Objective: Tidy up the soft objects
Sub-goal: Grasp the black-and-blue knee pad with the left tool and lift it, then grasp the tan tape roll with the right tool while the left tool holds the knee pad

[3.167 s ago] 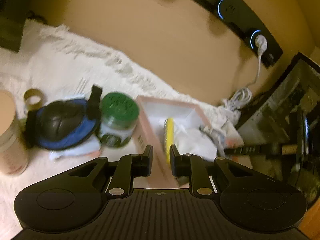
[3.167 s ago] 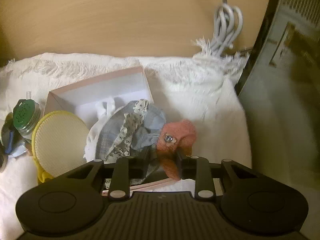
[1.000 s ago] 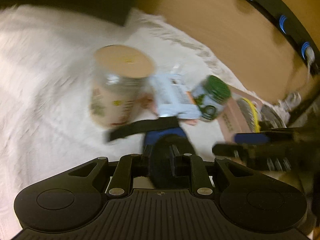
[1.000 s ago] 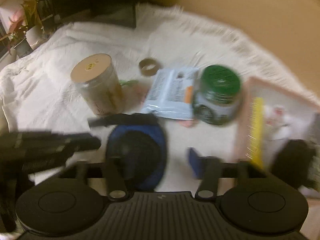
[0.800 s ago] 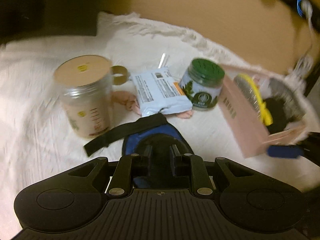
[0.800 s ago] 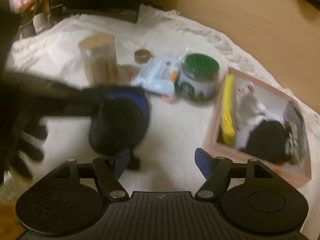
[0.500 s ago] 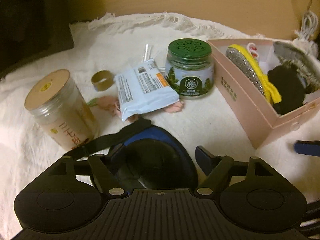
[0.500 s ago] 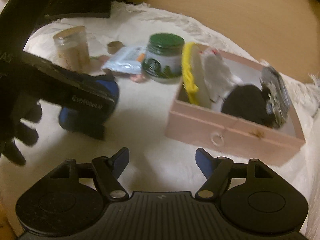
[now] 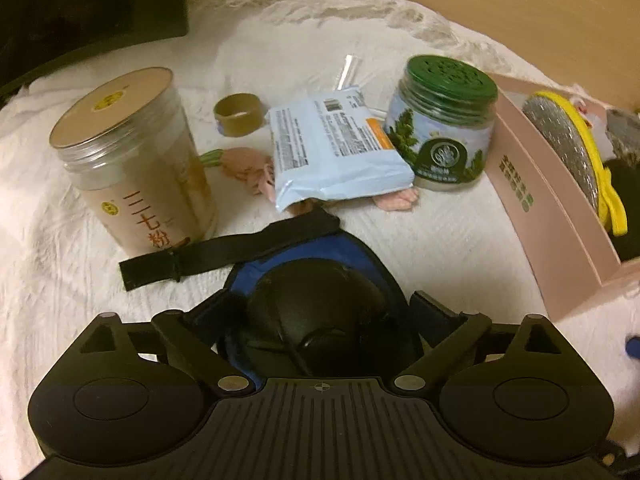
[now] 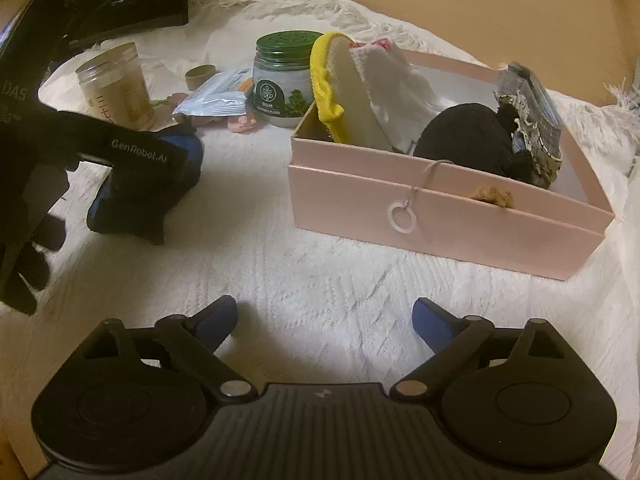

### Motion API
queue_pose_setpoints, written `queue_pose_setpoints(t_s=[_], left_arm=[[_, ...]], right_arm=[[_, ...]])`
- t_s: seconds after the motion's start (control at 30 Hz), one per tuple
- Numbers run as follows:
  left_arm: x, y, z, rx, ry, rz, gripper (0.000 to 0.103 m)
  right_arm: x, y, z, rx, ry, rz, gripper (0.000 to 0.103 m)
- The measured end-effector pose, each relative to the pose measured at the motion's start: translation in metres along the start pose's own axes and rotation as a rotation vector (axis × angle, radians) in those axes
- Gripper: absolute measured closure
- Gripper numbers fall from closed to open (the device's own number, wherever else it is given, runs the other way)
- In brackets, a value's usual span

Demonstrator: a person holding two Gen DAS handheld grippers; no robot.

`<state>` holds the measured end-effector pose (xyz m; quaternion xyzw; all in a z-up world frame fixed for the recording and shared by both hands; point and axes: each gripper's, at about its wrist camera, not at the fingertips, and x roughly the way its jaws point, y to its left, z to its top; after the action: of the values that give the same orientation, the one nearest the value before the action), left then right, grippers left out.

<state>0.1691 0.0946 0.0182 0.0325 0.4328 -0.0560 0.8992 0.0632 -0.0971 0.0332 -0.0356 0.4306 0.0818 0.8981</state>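
**Left claw spread around blue pad, right claw free over cloth**

White cloth (image 10: 320, 272) covers the whole surface in both views.

Pink box (image 10: 440, 216) sits at 2 o'clock in right wrist view. Only this view shows its front wall with ring pull, plus black soft item (image 10: 468, 140), white cloth piece (image 10: 396, 84) and grey patterned fabric (image 10: 528, 120) inside. Left wrist view shows just its side wall and the yellow-edged pad (image 9: 576, 152).

Blue-black padded item (image 9: 316, 308) with strap lies on the cloth at 12 o'clock, between the spread fingers of the left gripper (image 9: 320, 320); contact unclear, nothing clamped. Right wrist view shows it at 10 o'clock, mostly hidden by that gripper.

Right gripper (image 10: 324, 320) is released, holding nothing.

Left wrist view only: tan jar (image 9: 132, 160) label, green-lid jar (image 9: 444, 128), blue packet (image 9: 336, 148) lying on a pink soft item (image 9: 248, 168), tape ring (image 9: 240, 114).
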Motion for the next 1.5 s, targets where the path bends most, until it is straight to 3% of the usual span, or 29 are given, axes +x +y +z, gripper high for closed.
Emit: queue_pose_setpoints(t_s=[0.17, 0.27, 0.47, 0.67, 0.83, 0.97, 1.13, 1.27, 1.33, 1.47, 1.5], left_arm=[[-0.003, 0.004, -0.001, 0.029, 0.009, -0.033, 0.006], [-0.011, 0.01, -0.002, -0.008, -0.02, -0.047, 0.017], [-0.023, 0.025, -0.011, -0.034, -0.049, -0.122, 0.018], [-0.055, 0.05, -0.015, -0.093, -0.091, -0.23, 0.018], [-0.079, 0.068, -0.018, -0.117, -0.132, -0.267, 0.018], [-0.093, 0.093, -0.02, -0.126, -0.166, -0.287, 0.018], [-0.101, 0.13, -0.026, -0.163, -0.188, -0.287, 0.018], [-0.103, 0.158, -0.035, -0.213, -0.186, -0.277, 0.018], [-0.103, 0.169, -0.037, -0.23, -0.185, -0.277, 0.018], [-0.107, 0.188, -0.038, -0.238, -0.198, -0.263, 0.018], [-0.108, 0.193, -0.037, -0.241, -0.204, -0.255, 0.018]], right_arm=[[0.0, 0.0, 0.001, 0.003, 0.009, -0.015, 0.005], [-0.004, 0.006, 0.003, -0.028, 0.01, -0.048, 0.005], [-0.033, 0.012, 0.025, -0.04, -0.071, -0.067, 0.005], [-0.073, 0.026, 0.078, -0.048, -0.201, -0.042, 0.005], [-0.07, 0.036, 0.157, -0.014, -0.216, 0.042, 0.005], [-0.03, 0.049, 0.234, 0.02, -0.111, 0.133, 0.005], [0.06, 0.087, 0.305, 0.053, 0.092, 0.221, 0.005], [0.132, 0.123, 0.315, 0.056, 0.222, 0.202, 0.008], [0.165, 0.137, 0.312, 0.048, 0.274, 0.175, 0.017], [0.204, 0.148, 0.304, 0.055, 0.343, 0.14, 0.025], [0.209, 0.149, 0.302, 0.059, 0.356, 0.135, 0.035]])
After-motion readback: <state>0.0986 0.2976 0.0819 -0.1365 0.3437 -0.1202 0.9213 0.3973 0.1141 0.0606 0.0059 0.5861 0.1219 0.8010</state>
